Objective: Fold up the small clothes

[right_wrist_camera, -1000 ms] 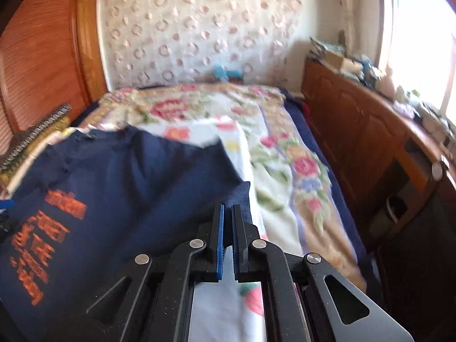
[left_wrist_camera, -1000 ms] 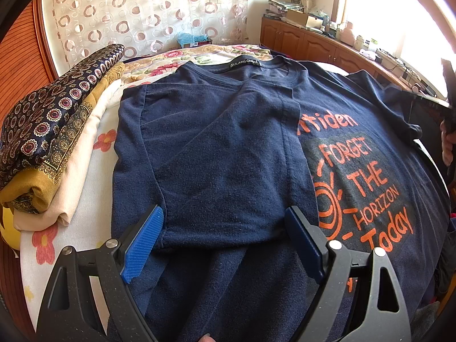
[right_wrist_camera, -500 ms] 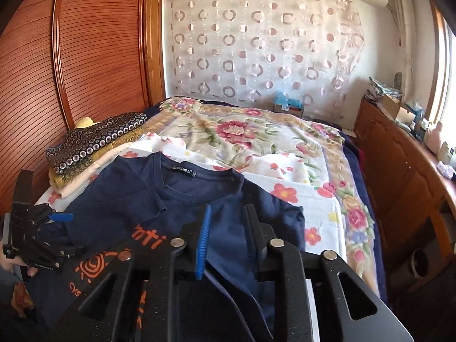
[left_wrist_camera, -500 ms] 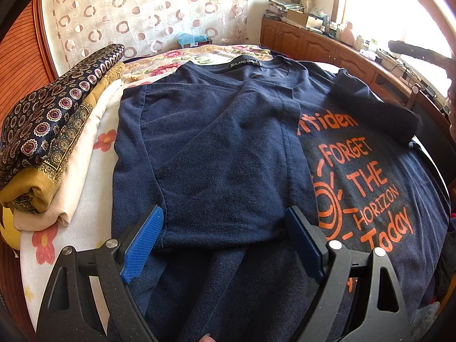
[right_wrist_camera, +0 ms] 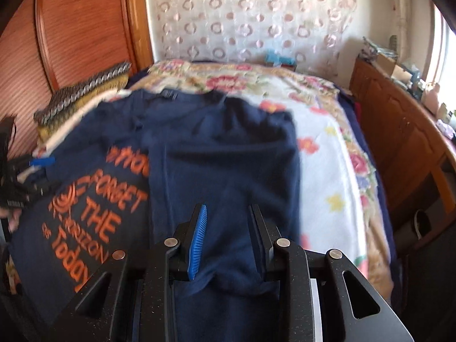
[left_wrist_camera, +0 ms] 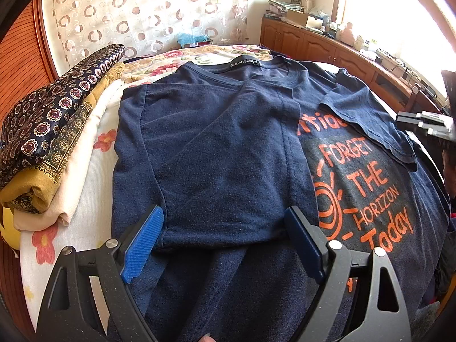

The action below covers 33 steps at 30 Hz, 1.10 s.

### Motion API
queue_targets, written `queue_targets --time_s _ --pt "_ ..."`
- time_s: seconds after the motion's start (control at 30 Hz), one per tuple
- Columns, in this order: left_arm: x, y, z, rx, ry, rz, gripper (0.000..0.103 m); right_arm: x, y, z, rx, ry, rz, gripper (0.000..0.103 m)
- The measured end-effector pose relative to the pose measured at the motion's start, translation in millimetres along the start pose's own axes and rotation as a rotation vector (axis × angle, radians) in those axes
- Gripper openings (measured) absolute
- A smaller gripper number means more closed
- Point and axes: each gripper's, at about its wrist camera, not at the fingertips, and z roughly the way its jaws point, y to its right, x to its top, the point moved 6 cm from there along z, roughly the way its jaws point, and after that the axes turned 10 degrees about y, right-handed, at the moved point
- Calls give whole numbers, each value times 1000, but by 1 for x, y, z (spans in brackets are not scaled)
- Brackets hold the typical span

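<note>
Both wrist views low, near, sharing shirt point(left_wrist_camera: 228, 148); right blurred, perhaps nearer.

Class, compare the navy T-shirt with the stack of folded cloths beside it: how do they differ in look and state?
The navy T-shirt is plain dark blue with orange lettering; the stack of folded cloths is patterned, gold and cream. The T-shirt lies spread out, only its sides folded in; the stack is fully folded and piled. Both rest on the floral bedspread.

A stack of folded patterned fabrics point(left_wrist_camera: 54, 131) is laid on the floral bedspread point(right_wrist_camera: 327, 148). A circle-patterned curtain point(left_wrist_camera: 136, 8) is hung behind; wooden cabinets point(left_wrist_camera: 319, 47) are seen beside.
</note>
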Motion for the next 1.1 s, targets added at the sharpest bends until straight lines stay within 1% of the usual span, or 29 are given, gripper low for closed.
queue_targets --time_s 0.1,0.17,0.27,0.33,0.53,0.6,0.7,0.77,0.83,0.9,1.0,1.1 --pt "0 0 0 0 0 0 87 -9 -4 12 23 -28 -25 31" --pt "0 0 0 0 0 0 87 -13 -6 16 20 -36 -38 31" --pt "0 0 -1 0 0 0 87 -12 -4 17 22 -22 -34 35" --pt "0 0 -1 0 0 0 87 -19 -7 19 33 -21 -32 41" --pt "0 -3 -2 5 3 -3 87 -25 -4 22 38 -20 -35 42" --pt "3 -6 -7 6 19 -20 87 -25 -3 20 40 -21 -31 42" --pt "17 -11 -22 -21 54 -36 87 -24 -4 21 34 -25 -35 42" --pt "32 -15 -31 -20 83 -31 87 -22 -4 22 37 -26 -33 42" --pt "50 -21 -35 -23 113 -22 87 -16 -5 21 59 -7 -25 42" --pt "66 -29 -31 -13 125 -13 87 -8 -1 21 57 18 -21 42" --pt "82 -46 -15 15 109 -31 86 4 8 27 28 35 -39 42" --pt "93 -56 0 -2 85 -61 79 11 22 38 4 25 -51 42"
